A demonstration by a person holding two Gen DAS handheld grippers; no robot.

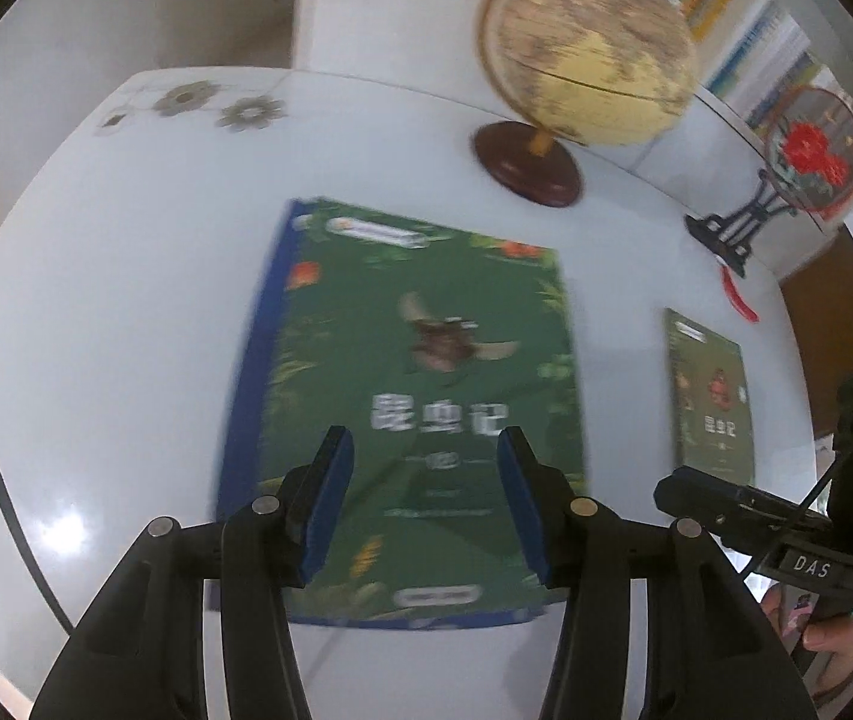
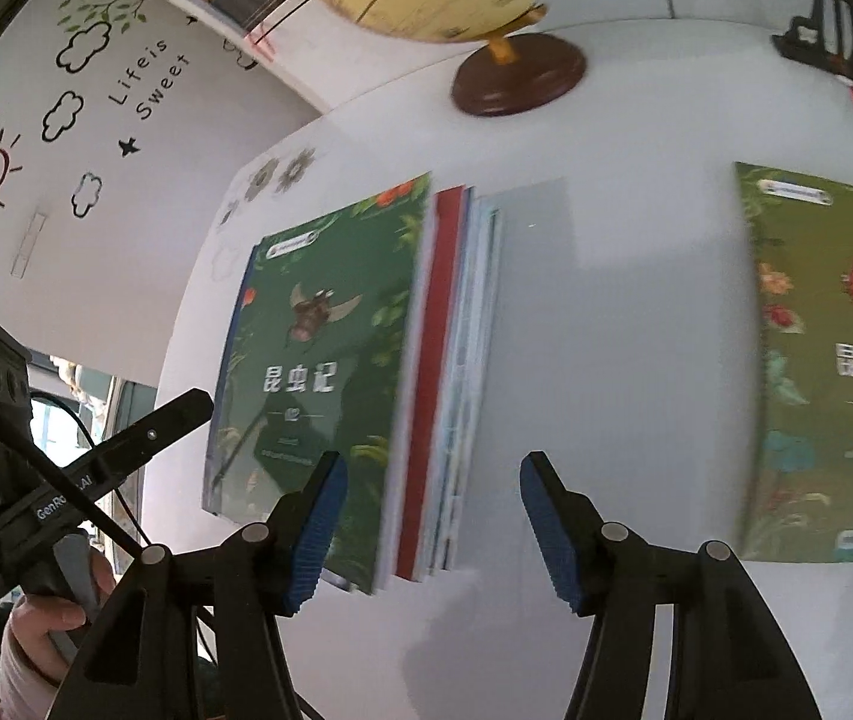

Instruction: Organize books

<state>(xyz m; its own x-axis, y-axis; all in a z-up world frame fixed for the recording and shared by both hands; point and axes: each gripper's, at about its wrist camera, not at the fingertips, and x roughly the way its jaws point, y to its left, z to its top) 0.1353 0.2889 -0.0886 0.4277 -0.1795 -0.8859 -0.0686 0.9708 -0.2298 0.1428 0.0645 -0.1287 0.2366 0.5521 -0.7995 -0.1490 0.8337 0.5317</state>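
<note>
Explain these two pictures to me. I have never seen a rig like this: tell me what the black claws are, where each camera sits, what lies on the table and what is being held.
The black claws are two-finger grippers, each held in a person's hand. Each picture comes from a camera on one gripper, looking along its fingers. The left gripper hangs open over a stack of books with a green insect cover on top. The right gripper is open too, over the white table between that stack and a single green book. A globe and a fan ornament on a black stand stand behind. Nothing is held.

Bright even light, glare on table [image 1: 66,525], motion blur, dark fisheye corners
</note>
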